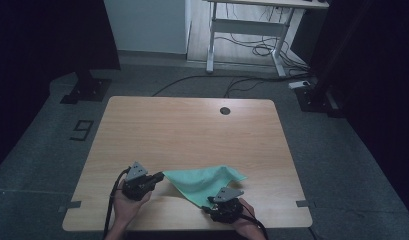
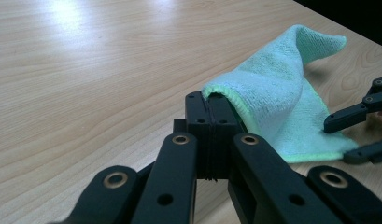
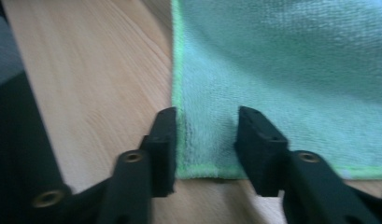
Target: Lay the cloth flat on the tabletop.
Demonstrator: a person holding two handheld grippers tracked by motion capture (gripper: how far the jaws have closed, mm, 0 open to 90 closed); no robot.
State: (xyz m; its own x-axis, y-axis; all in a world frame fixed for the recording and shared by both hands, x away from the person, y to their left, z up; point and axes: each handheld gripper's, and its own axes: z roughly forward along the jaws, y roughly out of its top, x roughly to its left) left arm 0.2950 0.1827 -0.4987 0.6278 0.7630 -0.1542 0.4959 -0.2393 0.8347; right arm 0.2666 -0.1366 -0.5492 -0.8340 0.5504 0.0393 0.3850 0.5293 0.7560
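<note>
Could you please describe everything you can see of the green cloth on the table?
The green cloth is a soft, terry-like microfibre with a brighter stitched hem. It lies rumpled on the wooden table, one corner pinched in the shut left gripper, another peaking upward. The right gripper straddles a flat corner, jaws apart.

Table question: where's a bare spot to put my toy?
The table is bare across its far half, from the cloth up to the round hole. The right edge beside the cloth is free too. It's crowded near the front, around the cloth and both tongs.
</note>
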